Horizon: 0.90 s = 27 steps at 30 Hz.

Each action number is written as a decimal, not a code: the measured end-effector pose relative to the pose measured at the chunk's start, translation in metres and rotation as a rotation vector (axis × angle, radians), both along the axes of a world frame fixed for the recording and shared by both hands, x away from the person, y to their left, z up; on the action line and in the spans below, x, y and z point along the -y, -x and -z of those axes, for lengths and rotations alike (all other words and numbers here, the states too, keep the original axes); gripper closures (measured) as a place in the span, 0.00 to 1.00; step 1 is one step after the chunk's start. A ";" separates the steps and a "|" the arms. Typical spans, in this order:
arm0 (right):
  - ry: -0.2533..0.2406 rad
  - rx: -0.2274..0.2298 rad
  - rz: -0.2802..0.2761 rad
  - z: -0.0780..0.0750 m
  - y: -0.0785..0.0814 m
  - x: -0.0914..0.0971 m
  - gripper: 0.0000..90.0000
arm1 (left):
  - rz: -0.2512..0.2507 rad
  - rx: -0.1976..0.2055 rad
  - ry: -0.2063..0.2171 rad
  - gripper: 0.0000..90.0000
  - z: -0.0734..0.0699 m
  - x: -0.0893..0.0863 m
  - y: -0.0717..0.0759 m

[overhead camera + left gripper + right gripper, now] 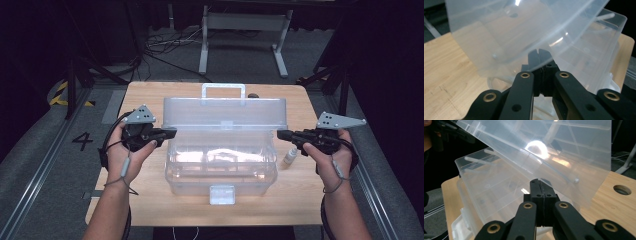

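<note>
A clear plastic storage box (220, 167) is sitting in the middle of the wooden table (145, 95), its latch tab facing the near edge and its lid (225, 114) standing raised on the far side, the carry handle (223, 92) poking up above it. The person is working the lid from both ends at once: the left gripper (170, 133) is reaching in from the left and the right gripper (282, 134) from the right, each pointing level toward the lid's lower corner. Both pairs of tongs are pressed together with nothing pinched between them. In the left gripper view the joined tips (539, 56) are lying right against the lid's curved edge (506, 40), and in the right gripper view the joined tips (539, 185) are meeting the lid's lower edge (544, 162) in the same way, so the closed jaws are seemingly serving as blunt props or pushers rather than clamps; whether they are truly bearing the lid's weight is hard to tell. Supporting it at both ends is likely keeping the wide, flexible lid from twisting as it swings on its far hinge. A small white bottle (290, 156) is standing on the table just right of the box, under the right gripper, well clear of the lid's swing. The box's inner tray (220, 156) is looking open and reachable.
</note>
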State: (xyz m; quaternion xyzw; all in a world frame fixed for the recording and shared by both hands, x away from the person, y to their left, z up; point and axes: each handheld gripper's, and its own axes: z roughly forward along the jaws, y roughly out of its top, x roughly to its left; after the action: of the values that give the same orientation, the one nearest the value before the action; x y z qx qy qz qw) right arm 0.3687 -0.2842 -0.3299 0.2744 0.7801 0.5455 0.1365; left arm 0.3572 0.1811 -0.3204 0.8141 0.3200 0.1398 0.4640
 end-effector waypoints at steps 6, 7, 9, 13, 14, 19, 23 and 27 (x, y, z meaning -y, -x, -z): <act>0.007 0.004 0.001 0.000 0.001 0.000 1.00 | -0.008 0.003 0.007 1.00 0.000 -0.001 -0.001; 0.006 0.003 0.001 0.000 0.001 0.000 1.00 | -0.008 0.003 0.008 1.00 0.000 -0.001 -0.001; 0.006 0.004 0.001 0.000 0.001 0.000 1.00 | -0.009 0.006 0.007 1.00 0.000 -0.001 -0.001; 0.011 0.007 0.003 0.000 0.003 0.000 1.00 | -0.010 0.011 0.009 1.00 0.000 -0.002 -0.002; 0.010 0.008 0.005 0.000 0.003 0.001 1.00 | -0.010 0.011 0.009 1.00 0.000 -0.002 -0.002; 0.016 0.012 0.008 -0.001 0.005 0.001 1.00 | -0.014 0.021 0.010 1.00 0.000 -0.002 -0.003; 0.028 0.014 0.012 -0.002 0.008 0.002 1.00 | -0.016 0.016 0.014 1.00 0.000 -0.003 -0.004; 0.045 0.019 0.023 -0.003 0.011 0.003 1.00 | -0.013 0.018 0.007 1.00 -0.002 -0.003 -0.006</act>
State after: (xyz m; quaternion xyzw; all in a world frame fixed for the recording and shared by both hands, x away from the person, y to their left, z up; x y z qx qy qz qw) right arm 0.3576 -0.2875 -0.3268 0.2752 0.7875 0.5289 0.1561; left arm 0.3630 0.1838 -0.3189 0.8089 0.3217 0.1491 0.4689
